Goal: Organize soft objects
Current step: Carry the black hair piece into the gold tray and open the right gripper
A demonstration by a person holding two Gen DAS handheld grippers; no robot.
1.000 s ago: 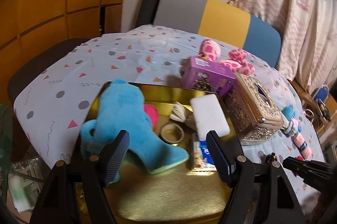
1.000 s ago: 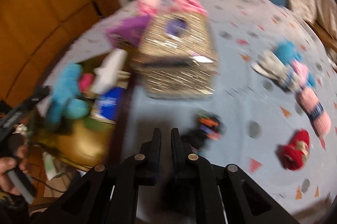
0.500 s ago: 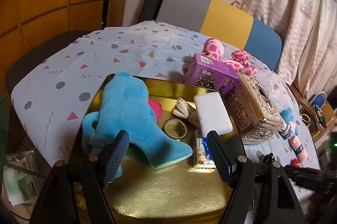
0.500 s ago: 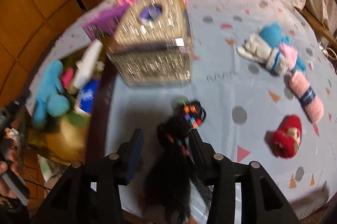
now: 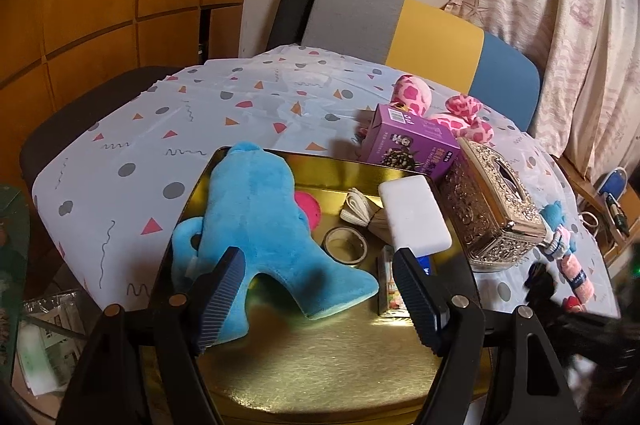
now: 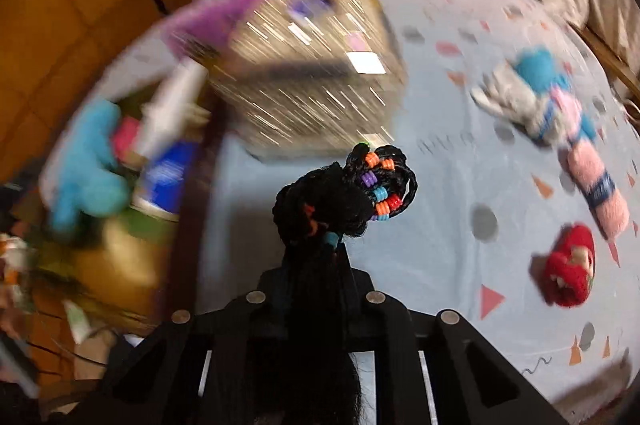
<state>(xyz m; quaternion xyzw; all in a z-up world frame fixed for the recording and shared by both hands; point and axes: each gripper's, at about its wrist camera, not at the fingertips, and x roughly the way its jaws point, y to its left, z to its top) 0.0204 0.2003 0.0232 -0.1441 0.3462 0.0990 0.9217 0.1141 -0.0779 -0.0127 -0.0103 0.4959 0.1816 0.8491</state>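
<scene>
Right gripper [image 6: 316,257] jaws are now clamped on the black beaded hair bundle [image 6: 344,197], where half a second ago they stood apart around it; the bundle is judged ready to be carried to the gold tray [image 5: 320,357]. Left gripper [image 5: 316,297] is held wide open and empty over that tray, just before the blue plush [image 5: 260,225]. Only the right wrist view shows the grip; the tray's contents are shown sharply only by the left

purple box [image 5: 412,145], ornate tissue box [image 5: 494,209], tape roll [image 5: 345,245]
</scene>
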